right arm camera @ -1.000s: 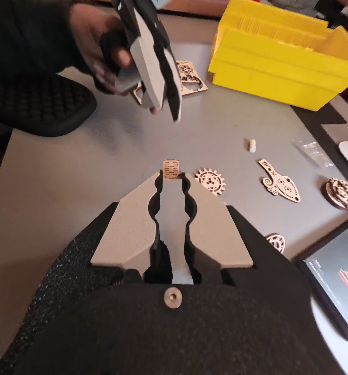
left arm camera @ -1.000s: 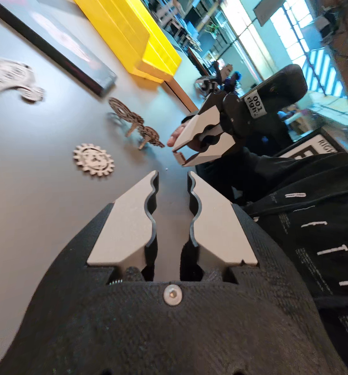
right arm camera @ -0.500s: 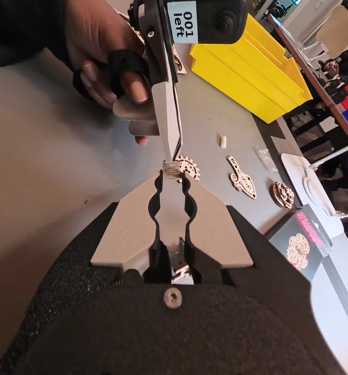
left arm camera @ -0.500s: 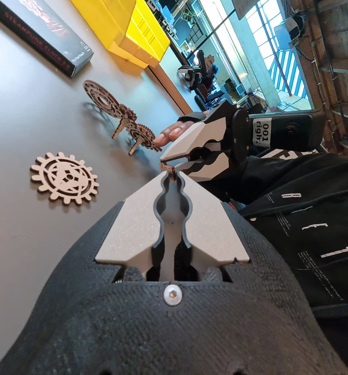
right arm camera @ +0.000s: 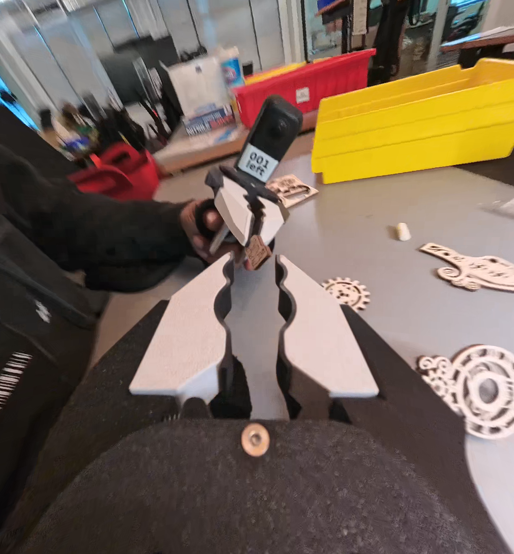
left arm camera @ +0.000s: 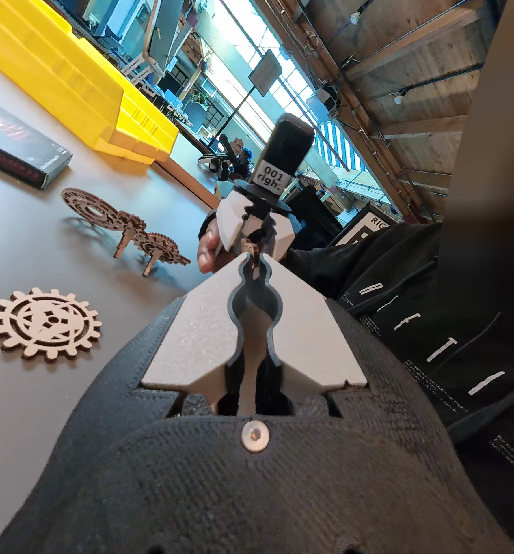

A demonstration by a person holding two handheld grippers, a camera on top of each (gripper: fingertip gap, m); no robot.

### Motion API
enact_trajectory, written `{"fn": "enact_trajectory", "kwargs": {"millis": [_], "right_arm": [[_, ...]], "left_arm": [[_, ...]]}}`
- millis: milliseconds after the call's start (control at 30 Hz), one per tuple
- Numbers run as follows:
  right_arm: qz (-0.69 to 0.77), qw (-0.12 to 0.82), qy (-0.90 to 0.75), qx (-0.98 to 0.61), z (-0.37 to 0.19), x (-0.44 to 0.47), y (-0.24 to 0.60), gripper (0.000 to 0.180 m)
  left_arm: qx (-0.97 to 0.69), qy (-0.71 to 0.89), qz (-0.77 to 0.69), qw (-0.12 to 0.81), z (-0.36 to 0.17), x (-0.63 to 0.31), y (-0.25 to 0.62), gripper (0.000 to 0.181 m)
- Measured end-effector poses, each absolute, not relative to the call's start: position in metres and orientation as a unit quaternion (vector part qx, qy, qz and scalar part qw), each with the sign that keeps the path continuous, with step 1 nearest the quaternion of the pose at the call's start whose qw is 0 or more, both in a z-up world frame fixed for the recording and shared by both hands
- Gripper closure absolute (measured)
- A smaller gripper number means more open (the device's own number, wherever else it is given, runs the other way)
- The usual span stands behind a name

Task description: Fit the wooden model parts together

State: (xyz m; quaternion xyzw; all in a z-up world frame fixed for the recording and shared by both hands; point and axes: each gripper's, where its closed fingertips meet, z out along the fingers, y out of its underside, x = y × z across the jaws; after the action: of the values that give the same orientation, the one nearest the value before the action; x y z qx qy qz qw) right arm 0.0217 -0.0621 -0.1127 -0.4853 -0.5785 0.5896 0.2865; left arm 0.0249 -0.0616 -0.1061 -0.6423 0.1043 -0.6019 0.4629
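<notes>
Left gripper (left arm camera: 254,263) pinches one wooden tab (left arm camera: 251,250) — right gripper (right arm camera: 254,260) open.

Printed white sticker (left arm camera: 269,179) on far camera (left arm camera: 288,144), both views; lettered dark box (left arm camera: 18,150); white lettering on black sleeve (left arm camera: 429,344).

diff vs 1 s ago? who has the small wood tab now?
Handover: the right gripper let go and now stands open; the left gripper, open before, closed on the small wooden tab and holds it above the table. The loose gear and gear assembly have not moved.
</notes>
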Motion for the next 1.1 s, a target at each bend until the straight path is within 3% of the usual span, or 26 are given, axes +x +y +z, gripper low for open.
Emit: {"fn": "enact_trajectory", "kwargs": {"millis": [133,267,667,1100], "right_arm": [[0.643,0.24,-0.531,-0.498,-0.103,0.023,-0.061,0.175],[0.66,0.22,-0.517,-0.498,-0.1,0.025,-0.063,0.179],[0.666,0.187,-0.512,-0.509,-0.106,0.023,-0.064,0.179],[0.652,0.184,-0.522,-0.518,-0.114,0.022,-0.062,0.177]], "left_arm": [[-0.63,0.107,-0.606,0.473,-0.1,0.026,-0.064,0.179],[-0.629,0.107,-0.6,0.482,-0.099,0.026,-0.064,0.179],[-0.68,0.145,-0.517,0.5,-0.108,0.03,-0.064,0.179],[-0.687,0.113,-0.523,0.491,-0.113,0.028,-0.061,0.179]]}}
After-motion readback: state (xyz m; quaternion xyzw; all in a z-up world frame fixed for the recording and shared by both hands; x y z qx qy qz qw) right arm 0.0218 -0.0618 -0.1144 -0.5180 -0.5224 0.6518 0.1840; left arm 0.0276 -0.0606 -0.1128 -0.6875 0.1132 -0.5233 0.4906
